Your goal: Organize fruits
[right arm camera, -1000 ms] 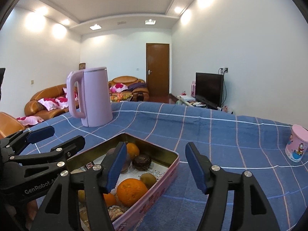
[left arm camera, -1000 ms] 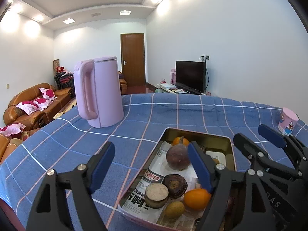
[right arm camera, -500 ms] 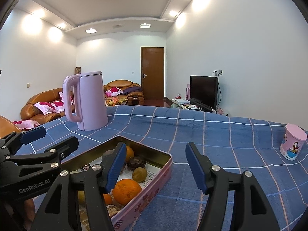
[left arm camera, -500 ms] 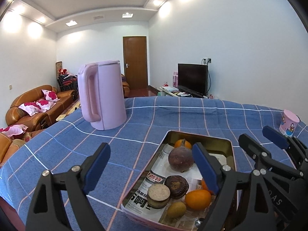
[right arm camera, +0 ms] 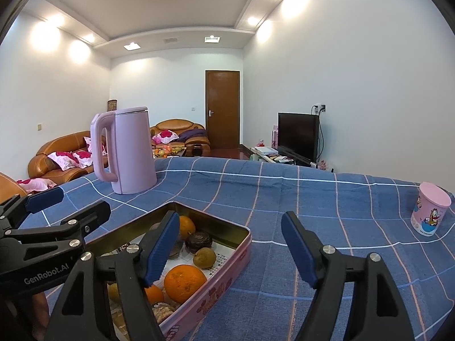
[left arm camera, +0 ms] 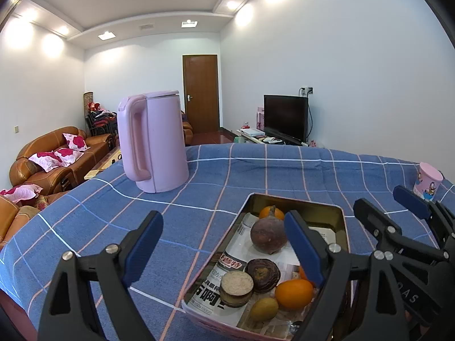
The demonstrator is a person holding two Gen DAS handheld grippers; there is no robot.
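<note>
Both grippers, left (left arm camera: 223,244) and right (right arm camera: 229,244), hover open-jawed, the right's just widening (nothing between). Round orange fruit (right arm camera: 184,283) in the pink rectangular tin (right arm camera: 227,267): likely firm, smooth; grip its widest middle.

Left tongs (left arm camera: 223,247): jaws wider than a second ago, nothing between them.
Right tongs (right arm camera: 230,247): jaws have just been opening, spread wider now, nothing between them either.

Bare blue checked cloth on the tabletop (right arm camera: 298,199) is left free between the pink rectangular metal tin (right arm camera: 227,258) and the pink printed cup (right arm camera: 430,213). Passage at the far left is blocked by the tall pink plastic kettle (left arm camera: 155,142).
</note>
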